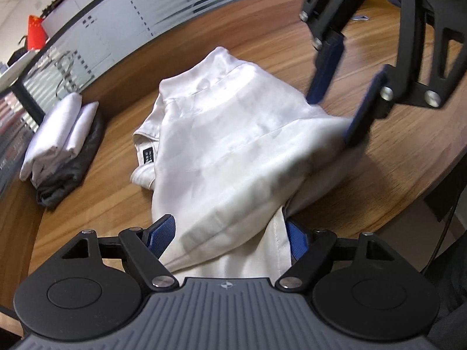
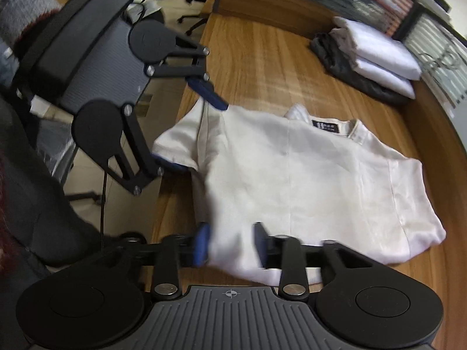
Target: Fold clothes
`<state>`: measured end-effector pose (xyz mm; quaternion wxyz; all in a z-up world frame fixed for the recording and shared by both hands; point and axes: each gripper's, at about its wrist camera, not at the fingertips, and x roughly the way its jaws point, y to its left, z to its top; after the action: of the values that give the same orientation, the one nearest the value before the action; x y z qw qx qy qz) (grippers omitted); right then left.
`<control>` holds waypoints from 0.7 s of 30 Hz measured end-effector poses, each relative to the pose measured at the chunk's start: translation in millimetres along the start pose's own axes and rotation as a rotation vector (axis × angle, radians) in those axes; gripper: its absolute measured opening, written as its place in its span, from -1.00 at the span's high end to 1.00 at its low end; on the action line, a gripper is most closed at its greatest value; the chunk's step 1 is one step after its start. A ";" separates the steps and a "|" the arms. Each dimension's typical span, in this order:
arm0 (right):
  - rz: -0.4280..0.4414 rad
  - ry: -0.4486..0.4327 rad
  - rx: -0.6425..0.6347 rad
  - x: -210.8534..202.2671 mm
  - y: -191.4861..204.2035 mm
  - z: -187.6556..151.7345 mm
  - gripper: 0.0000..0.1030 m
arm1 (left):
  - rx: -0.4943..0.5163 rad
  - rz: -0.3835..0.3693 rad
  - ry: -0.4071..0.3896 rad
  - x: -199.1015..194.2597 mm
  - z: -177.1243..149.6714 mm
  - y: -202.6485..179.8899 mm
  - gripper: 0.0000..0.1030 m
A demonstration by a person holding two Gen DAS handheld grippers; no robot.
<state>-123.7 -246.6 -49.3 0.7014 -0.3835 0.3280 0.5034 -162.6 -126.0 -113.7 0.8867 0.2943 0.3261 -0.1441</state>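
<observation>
A cream short-sleeved shirt (image 1: 233,145) lies partly folded on the wooden table (image 1: 102,204), with a black neck label showing. It also shows in the right wrist view (image 2: 321,180). My left gripper (image 1: 230,237) is open, its blue pads on either side of a fold of the shirt near the table's edge. It also shows in the right wrist view (image 2: 186,134), at the shirt's sleeve. My right gripper (image 2: 230,245) is open, with the shirt's hem between its pads. In the left wrist view it (image 1: 341,99) hovers at the shirt's far edge.
A stack of folded clothes (image 1: 61,143), white on top of grey and black, sits by the table's far curved edge, and shows in the right wrist view (image 2: 370,61). A frosted glass partition (image 1: 116,38) runs behind the table. An office chair (image 2: 87,38) stands off the table's edge.
</observation>
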 end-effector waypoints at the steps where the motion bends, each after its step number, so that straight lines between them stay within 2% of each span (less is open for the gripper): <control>1: -0.006 -0.014 0.011 -1.6 1.9 0.9 -0.02 | 0.004 -0.002 -0.002 -0.8 -0.1 0.2 -0.64; 5: -0.011 -0.030 -0.031 6.9 16.7 8.6 -0.08 | 0.003 -0.017 0.001 -1.6 1.7 4.7 -0.64; 9: -0.043 -0.029 -0.164 29.5 33.8 10.6 -0.08 | -0.014 -0.052 0.007 1.2 7.6 14.7 -0.64; 13: -0.074 -0.021 -0.233 51.1 36.5 11.7 -0.02 | -0.030 -0.099 -0.004 0.5 12.1 23.5 -0.64; 14: -0.094 -0.011 -0.254 56.6 37.3 12.0 0.22 | -0.032 -0.115 -0.009 0.0 12.9 25.5 -0.64; 15: -0.114 0.000 -0.266 60.7 37.1 12.6 0.63 | -0.026 -0.129 -0.020 -1.7 12.1 27.4 -0.64; 16: -0.122 0.012 -0.261 63.4 35.4 14.0 0.74 | -0.018 -0.143 -0.032 -3.6 11.0 29.2 -0.67; 21: -0.112 -0.013 -0.135 54.6 16.8 22.7 0.77 | 0.055 -0.175 -0.058 -7.0 -1.9 29.9 -0.75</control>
<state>-122.9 -198.8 -87.8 0.7031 -0.4442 0.2668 0.4869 -155.4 -100.9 -97.4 0.8714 0.2846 0.3208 -0.2383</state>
